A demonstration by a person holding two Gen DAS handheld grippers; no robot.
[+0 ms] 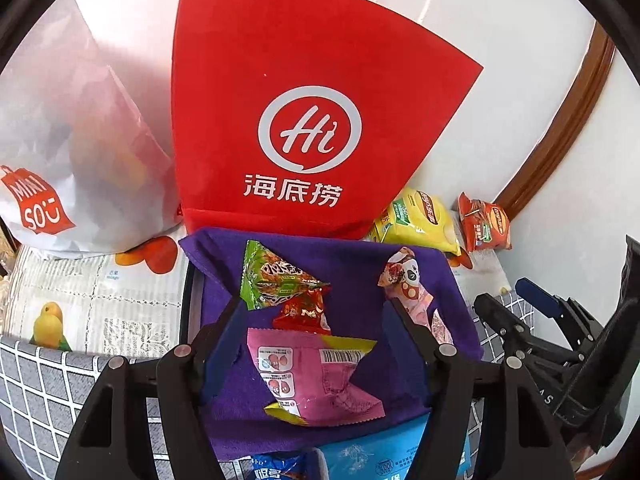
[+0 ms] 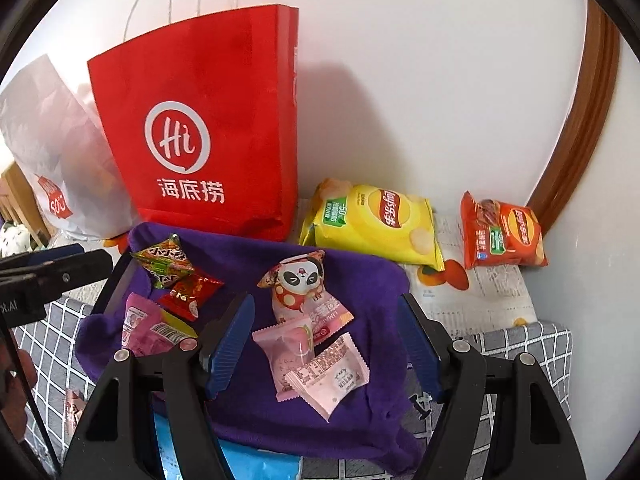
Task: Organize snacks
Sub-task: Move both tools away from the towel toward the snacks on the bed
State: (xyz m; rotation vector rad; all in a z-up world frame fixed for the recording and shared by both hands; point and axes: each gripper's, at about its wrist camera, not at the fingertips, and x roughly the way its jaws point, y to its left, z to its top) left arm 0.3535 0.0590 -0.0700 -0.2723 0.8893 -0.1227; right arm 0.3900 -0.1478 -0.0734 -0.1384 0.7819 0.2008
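A purple cloth (image 1: 352,264) lines a tray holding small snacks: a green packet (image 1: 276,276), a red one (image 1: 304,312), a pink packet with a barcode (image 1: 316,376) and a panda packet (image 1: 404,276). My left gripper (image 1: 313,303) hovers open over the pink barcode packet, its pads clear of it. My right gripper (image 2: 326,300) stands open above two pale pink packets (image 2: 292,348) in front of the panda packet (image 2: 300,280). Each gripper shows at the edge of the other's view: the right gripper (image 1: 512,300), the left gripper (image 2: 92,258).
A red paper bag (image 1: 304,100) stands behind the tray against the wall, with a white bag (image 1: 80,140) to its left. Yellow crisps (image 2: 380,220) and orange crisps (image 2: 504,236) lie at the back right. A blue packet (image 2: 260,464) sits at the near edge.
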